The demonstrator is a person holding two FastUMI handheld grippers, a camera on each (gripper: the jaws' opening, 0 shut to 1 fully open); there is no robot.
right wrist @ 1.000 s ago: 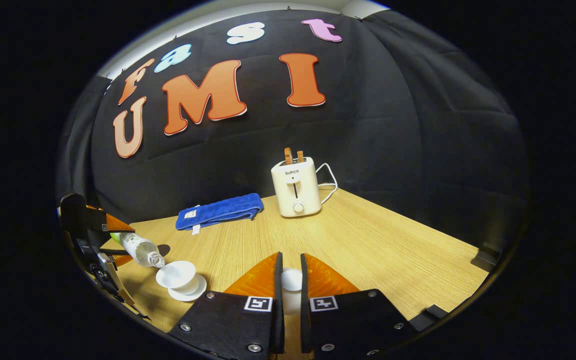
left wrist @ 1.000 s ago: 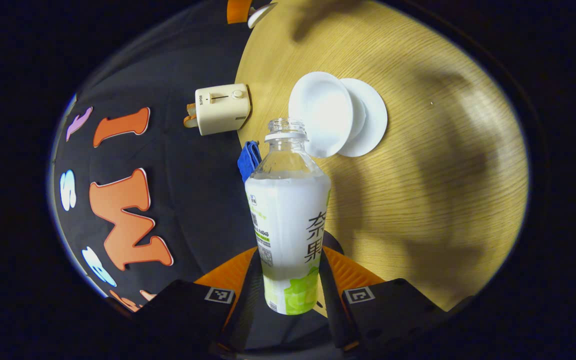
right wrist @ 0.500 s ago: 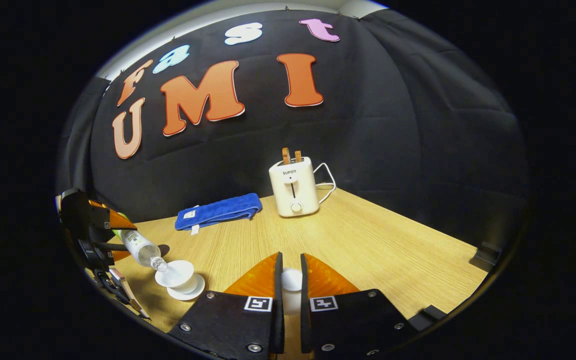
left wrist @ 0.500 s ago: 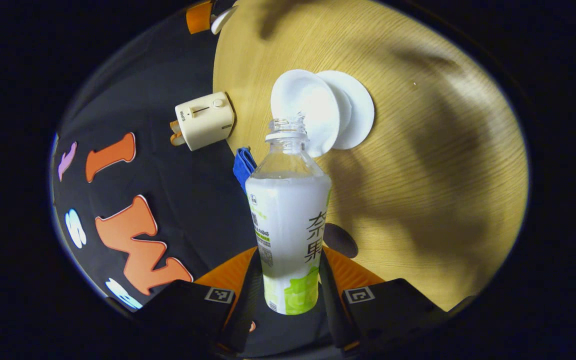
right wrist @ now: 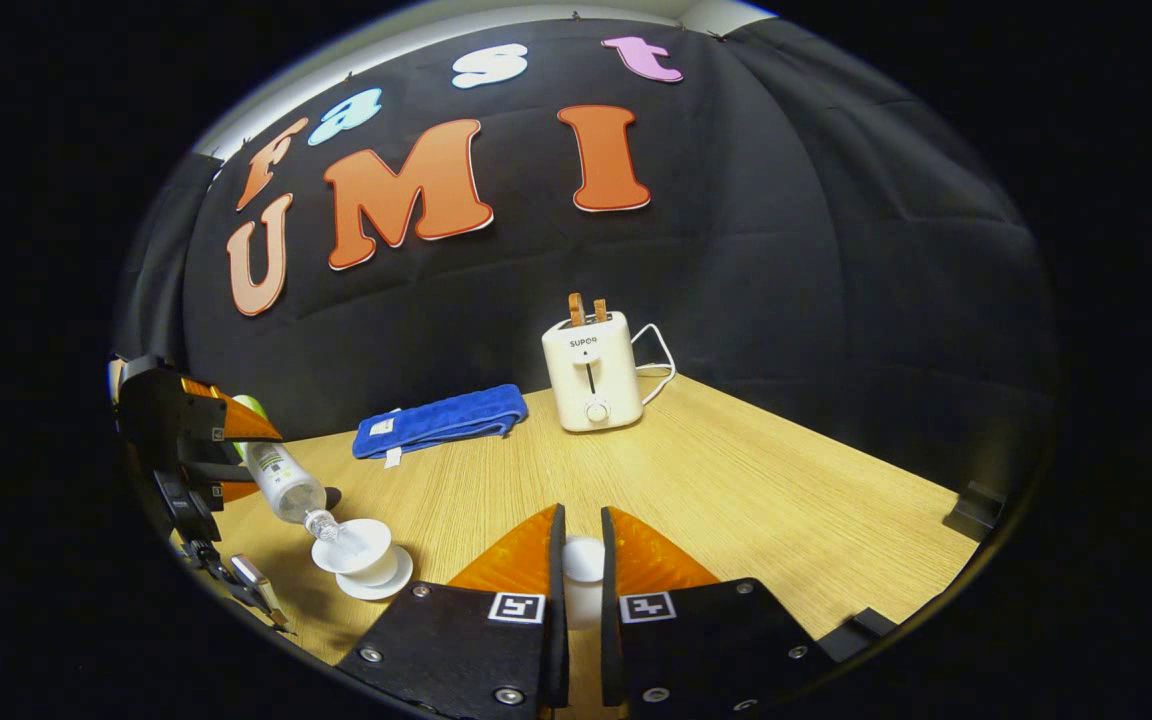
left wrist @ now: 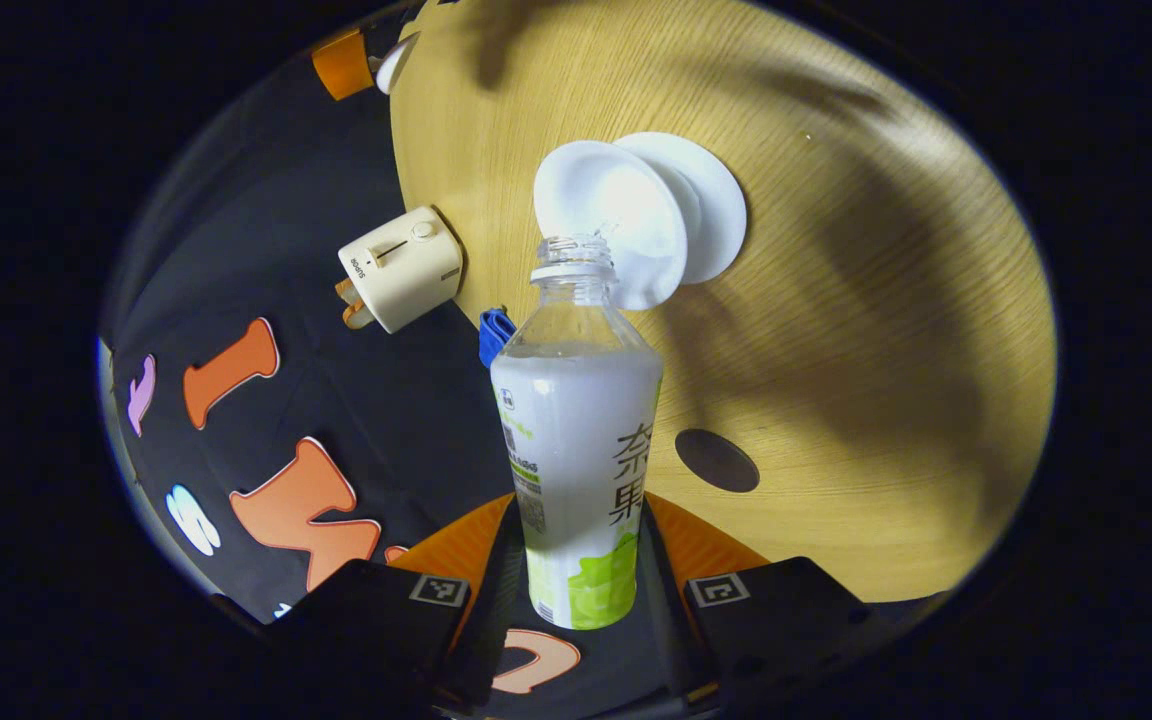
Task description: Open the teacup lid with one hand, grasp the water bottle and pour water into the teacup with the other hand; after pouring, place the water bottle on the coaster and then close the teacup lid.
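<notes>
In the left gripper view, the left hand-held gripper (left wrist: 581,560) has both fingers pressed on the lower part of the bottle (left wrist: 578,440), one on each side. The bottle has no cap and is tipped so its open mouth sits just over the rim of the cup (left wrist: 608,215). The cup is white and open, and it stands on a white saucer (left wrist: 711,200) on the counter (left wrist: 866,330). A round dark coaster (left wrist: 716,460) lies flat on the counter, near the bottle's side and apart from the cup.

In the right gripper view, the right hand-held gripper (right wrist: 576,575) is clamped on the small white knob of the lid (right wrist: 582,562), which sits between its fingers, low over the counter. Off toward the counter's left edge, the left hand-held gripper holds the bottle slanted down, with its mouth right at the cup.

Farther back, a blue towel (right wrist: 441,420) lies folded near the counter's back edge. Beside it, a cream toaster (right wrist: 591,370) stands at the back edge with two slices of toast sticking up, and its white cord curls behind it.
</notes>
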